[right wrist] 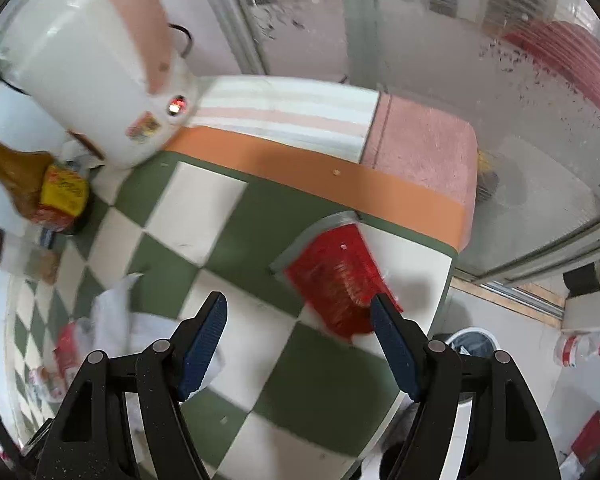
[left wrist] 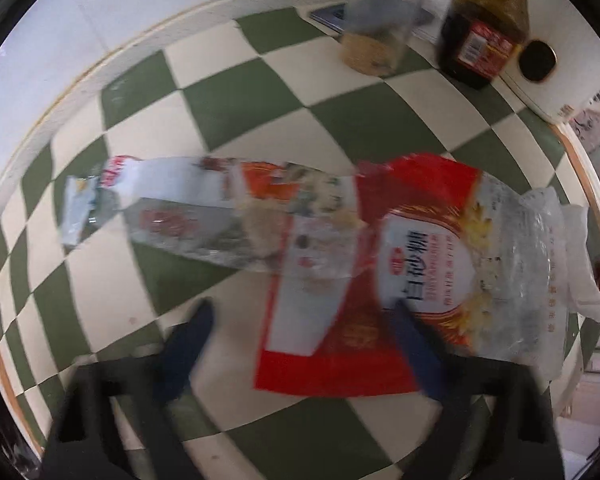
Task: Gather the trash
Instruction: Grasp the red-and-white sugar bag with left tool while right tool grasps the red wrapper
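In the left wrist view a large red and clear plastic food bag (left wrist: 419,264) lies on the green and white checked tablecloth (left wrist: 260,92), with a clear crumpled wrapper (left wrist: 188,208) to its left. My left gripper (left wrist: 303,312) is open just in front of the bag, its right finger (left wrist: 415,344) over the bag's lower edge. In the right wrist view a red wrapper with a silver edge (right wrist: 335,276) lies near the table's right edge. My right gripper (right wrist: 300,308) is open and empty, its right finger (right wrist: 391,340) at the wrapper's near end.
A dark sauce bottle (left wrist: 483,28) and a clear jar (left wrist: 379,36) stand at the back of the table. A white rice cooker (right wrist: 88,68), a brown bottle (right wrist: 28,180) and crumpled white paper (right wrist: 116,312) are on the left. A bin (right wrist: 471,344) stands on the floor below the table's edge.
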{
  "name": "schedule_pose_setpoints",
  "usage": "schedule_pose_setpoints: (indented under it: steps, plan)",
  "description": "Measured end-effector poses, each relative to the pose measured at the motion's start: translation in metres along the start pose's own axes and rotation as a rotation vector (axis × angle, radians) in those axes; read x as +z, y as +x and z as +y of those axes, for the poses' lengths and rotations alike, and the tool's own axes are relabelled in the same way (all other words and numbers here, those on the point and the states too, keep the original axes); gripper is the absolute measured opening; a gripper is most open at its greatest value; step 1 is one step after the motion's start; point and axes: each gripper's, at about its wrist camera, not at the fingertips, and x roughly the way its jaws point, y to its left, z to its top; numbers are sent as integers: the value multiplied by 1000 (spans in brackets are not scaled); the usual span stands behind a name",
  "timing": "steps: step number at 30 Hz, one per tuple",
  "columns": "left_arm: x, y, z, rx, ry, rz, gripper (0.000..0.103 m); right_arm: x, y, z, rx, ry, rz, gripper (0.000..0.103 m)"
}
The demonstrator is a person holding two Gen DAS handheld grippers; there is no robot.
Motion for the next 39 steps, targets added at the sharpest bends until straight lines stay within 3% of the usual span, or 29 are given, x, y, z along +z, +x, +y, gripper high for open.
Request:
schedule_pose_setpoints:
  steps: [2,3,4,10,17,19,21,25,26,28,33,39]
  plan:
    - [1,-3,-6,12,18,-32,46,3,8,0,-21,-19,-3,76]
    - [1,-4,-8,32,34,-44,24,4,12,2,-30,-30,-5,71]
    - [2,-5,-10,35,40,-49,3,5,16,4,-48,-48,-7,57]
    - [-6,-29,0,-3,19,-94,0,-3,17,9,-42,-100,-37,32]
    - [-24,-80,20,-74,-4,-165,0,-22,-12,5,81,-59,-45,27]
    - [-32,-79,28,-119,-27,-149,2,-29,-25,5,113,-55,-55,27]
    - [-29,-56,25,-181,-50,-79,8,-37,-38,5,151,-48,-61,27]
    - [-34,-16,33,-240,-134,16,34,-50,-61,9,223,-40,-77,26]
    - [-35,-18,36,-269,-153,-21,37,-53,-67,11,261,-35,-81,26]
    - [-33,-19,40,-294,-178,-25,63,-58,-82,25,338,-60,-90,26]
    - [-23,-21,42,-320,-183,-36,66,-76,-72,89,424,-232,-15,26]
    - [-8,-15,40,-327,-192,-40,72,-93,4,122,348,-266,153,26]
